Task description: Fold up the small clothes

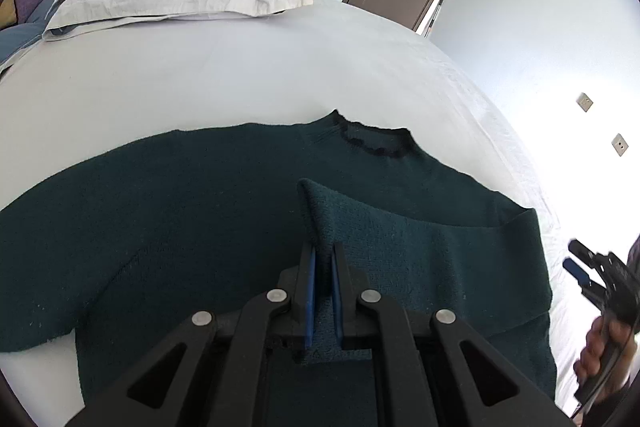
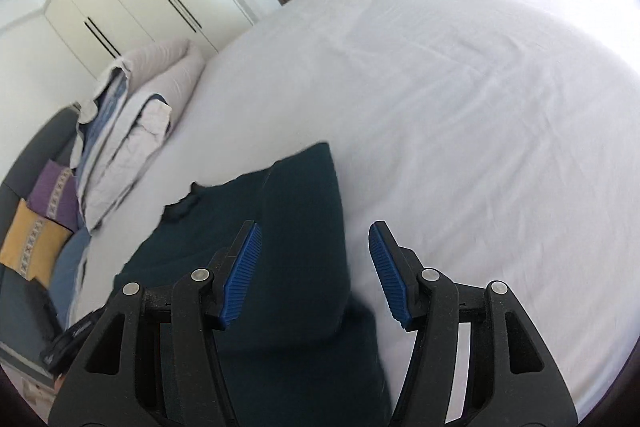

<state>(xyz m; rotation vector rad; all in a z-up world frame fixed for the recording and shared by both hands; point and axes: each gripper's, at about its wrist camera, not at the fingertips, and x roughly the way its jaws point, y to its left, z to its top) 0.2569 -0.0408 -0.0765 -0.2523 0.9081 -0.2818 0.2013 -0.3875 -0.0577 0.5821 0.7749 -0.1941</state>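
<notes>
The dark green sweater (image 1: 200,211) lies flat on the white bed (image 1: 240,79), collar at the far side. The left tongs (image 1: 323,259) pinch the cuff of the right sleeve (image 1: 400,239), drawn in across the chest. The right tongs (image 2: 316,267) hang spread over the sweater's right edge. The sleeve is best laid flat and straight before it is let go.
</notes>
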